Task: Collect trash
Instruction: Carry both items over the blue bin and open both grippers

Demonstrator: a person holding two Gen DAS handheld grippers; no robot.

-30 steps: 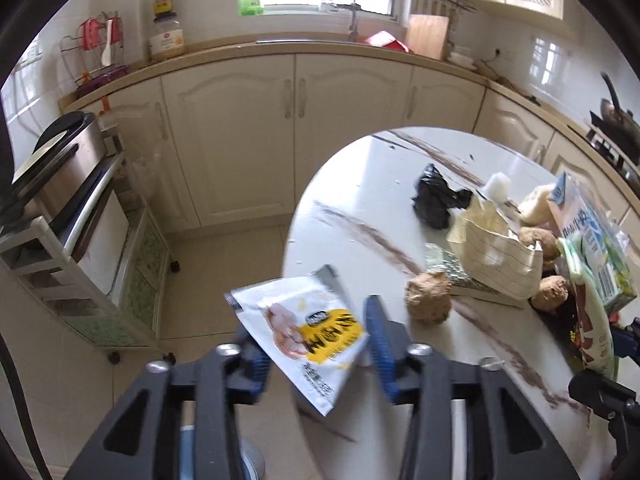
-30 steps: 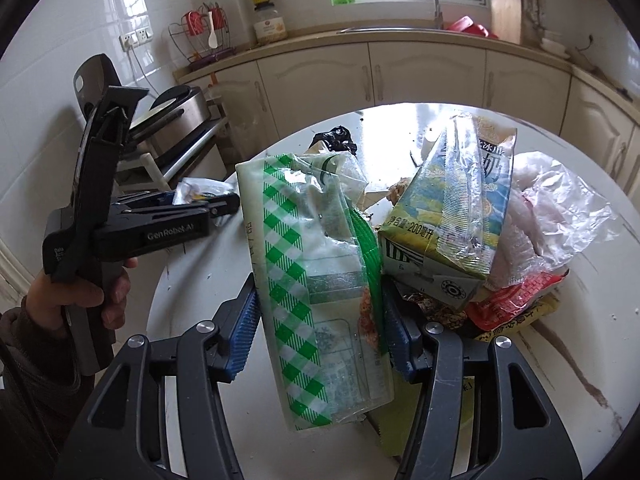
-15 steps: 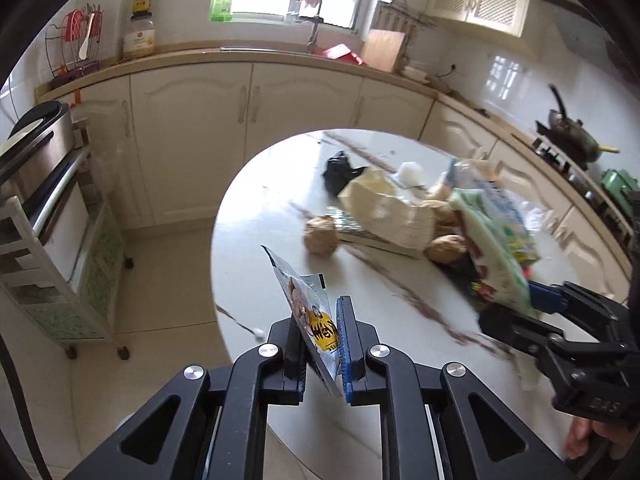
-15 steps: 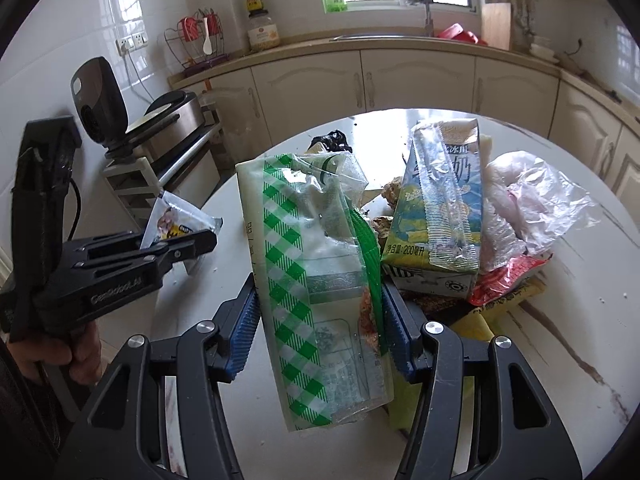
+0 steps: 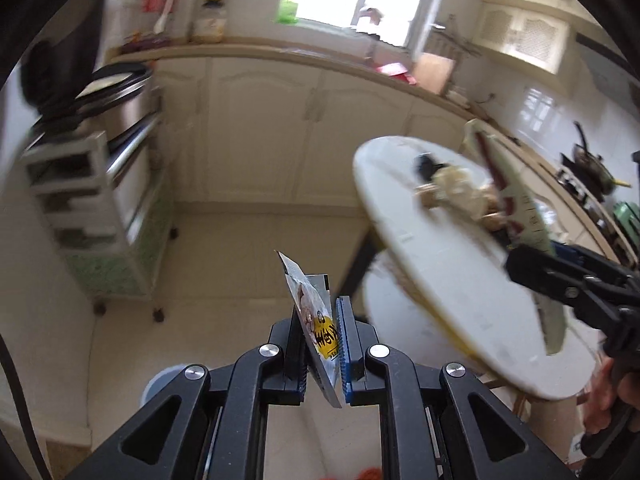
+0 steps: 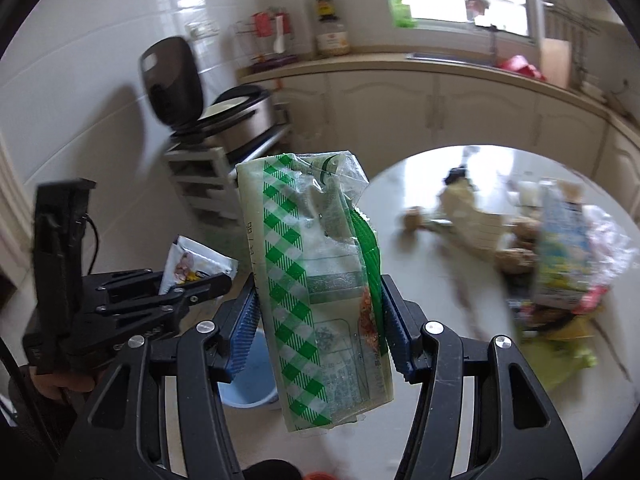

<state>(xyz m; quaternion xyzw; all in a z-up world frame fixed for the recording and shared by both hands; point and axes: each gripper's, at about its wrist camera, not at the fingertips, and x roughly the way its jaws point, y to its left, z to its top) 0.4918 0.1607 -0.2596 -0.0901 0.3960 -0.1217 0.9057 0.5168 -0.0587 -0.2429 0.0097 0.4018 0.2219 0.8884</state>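
Note:
My left gripper [image 5: 322,314] is shut on a small white snack packet [image 5: 310,300] with a yellow label, held edge-on above the floor, left of the round white table [image 5: 444,280]. In the right wrist view that gripper [image 6: 208,284] and its packet [image 6: 192,262] show at the left. My right gripper [image 6: 318,286] is shut on a green-checked plastic bag [image 6: 304,264], upright between the pads. A blue bin [image 6: 248,368] stands on the floor just below both. More trash remains on the table [image 6: 440,272]: a milk carton [image 6: 560,248], a paper bag [image 6: 468,216], crumpled wrappers.
A trolley [image 5: 100,192] with a steel cooker stands against the left wall. Cream cabinets [image 5: 280,128] run along the back under the window. A round white stool [image 5: 396,312] sits under the table edge. A hand [image 5: 600,404] grips the right tool's handle.
The left jaws closed on the snack packet. Both grippers then swung left off the table with their trash and now hang over the floor near the bin.

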